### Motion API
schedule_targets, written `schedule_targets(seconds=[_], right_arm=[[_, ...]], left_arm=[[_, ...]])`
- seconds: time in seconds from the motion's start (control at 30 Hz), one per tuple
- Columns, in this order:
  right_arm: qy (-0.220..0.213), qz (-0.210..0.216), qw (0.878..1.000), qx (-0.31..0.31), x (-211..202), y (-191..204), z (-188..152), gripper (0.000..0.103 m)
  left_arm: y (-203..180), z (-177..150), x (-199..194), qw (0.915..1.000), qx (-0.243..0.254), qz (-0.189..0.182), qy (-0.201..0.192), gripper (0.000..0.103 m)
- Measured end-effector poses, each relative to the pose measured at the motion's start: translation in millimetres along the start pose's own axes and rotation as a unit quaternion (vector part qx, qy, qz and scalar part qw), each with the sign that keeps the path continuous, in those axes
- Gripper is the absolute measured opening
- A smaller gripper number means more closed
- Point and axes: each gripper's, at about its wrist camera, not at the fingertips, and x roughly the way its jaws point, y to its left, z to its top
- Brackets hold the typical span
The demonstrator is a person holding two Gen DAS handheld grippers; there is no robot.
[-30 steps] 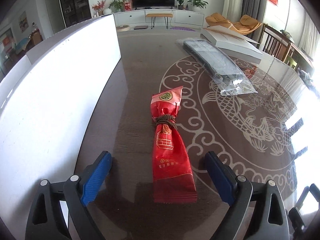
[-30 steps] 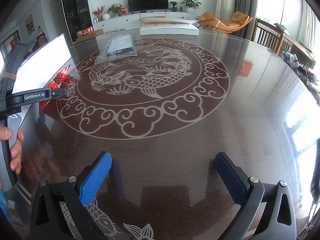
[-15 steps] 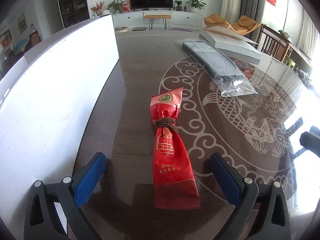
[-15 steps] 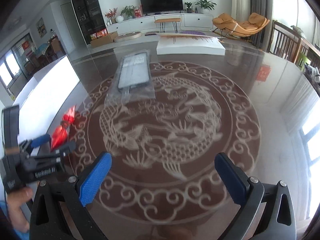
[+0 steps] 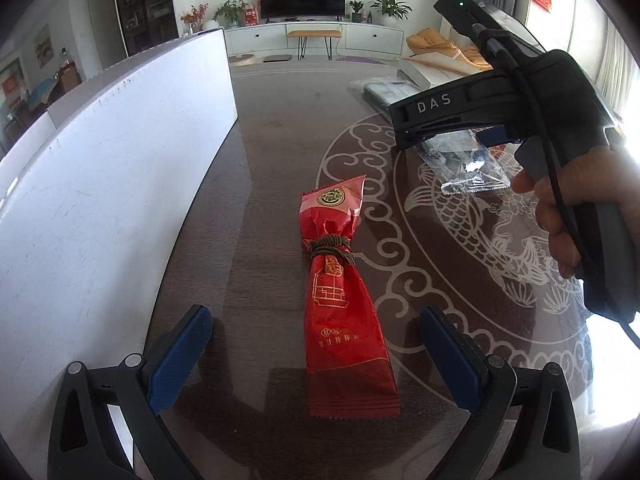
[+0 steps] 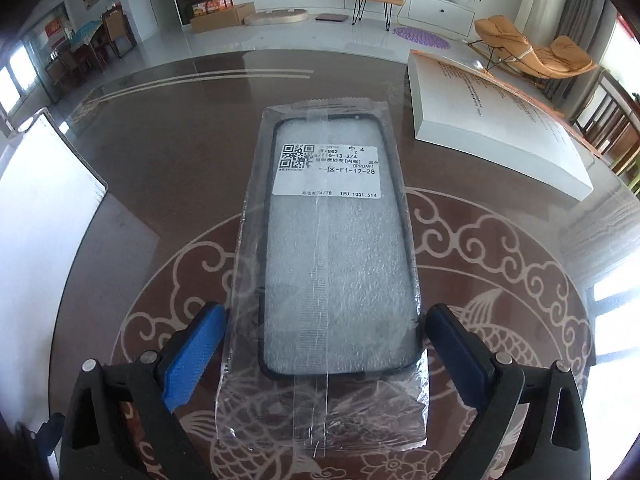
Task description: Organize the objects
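A dark round table (image 6: 500,240) with a pale carp-and-cloud pattern under its glossy top is carrying everything here. A large white board (image 5: 100,200) is lying along its left side, and a thick white book (image 6: 500,128) is resting toward the far right edge.

The bagged phone case (image 6: 332,248) is lying flat on the pattern, lengthwise away from the right gripper (image 6: 324,344). It is a dark-rimmed case with a frosted, foam-like fill, sealed in a clear plastic sleeve that is carrying a white label with a QR code and printed text (the sleeve's near end is reaching well past the case). The right gripper's blue-padded jaws are standing wide apart on either side of the case's near end, close beside the sleeve's edges, gripping nothing.

The red snack packet (image 5: 344,300), cinched by a brown cord below its top, is lying just ahead of the left gripper (image 5: 316,356), between its widely spread blue fingers and untouched by either. In the left wrist view, the person's right hand (image 5: 568,200) is gripping the black handle.
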Motion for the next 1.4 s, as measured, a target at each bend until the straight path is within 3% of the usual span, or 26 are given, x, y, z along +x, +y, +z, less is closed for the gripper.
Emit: schedule_targets(seconds=[0.03, 0.27, 0.47, 0.73, 0.83, 0.93, 1.4], right_arm=[[-0.013, 0.0, 1.0, 0.002, -5, -3, -5, 0.077], [-0.039, -0.006, 0.999, 0.009, -39, -41, -71, 0.077], [-0.062, -0.034, 0.996, 0.056, -85, -72, -164, 0.077], [-0.09, -0.055, 0.991, 0.084, -139, -58, -270, 0.078], [-0.09, -0.057, 0.991, 0.081, -145, -53, -281, 0.083], [-0.074, -0.062, 0.991, 0.09, -140, -56, -279, 0.102], [-0.071, -0.058, 0.991, 0.096, -138, -56, -281, 0.103]], left_arm=[[0, 0, 0, 1.0, 0.0, 0.0, 0.0, 0.103], [0, 0, 0, 1.0, 0.0, 0.0, 0.0, 0.103], [0, 0, 0, 1.0, 0.0, 0.0, 0.0, 0.103], [0, 0, 1, 1.0, 0.0, 0.0, 0.0, 0.103], [0, 0, 1, 1.0, 0.0, 0.0, 0.0, 0.103], [0, 0, 1, 1.0, 0.0, 0.0, 0.0, 0.103], [0, 0, 1, 1.0, 0.0, -0.001, 0.0, 0.103]])
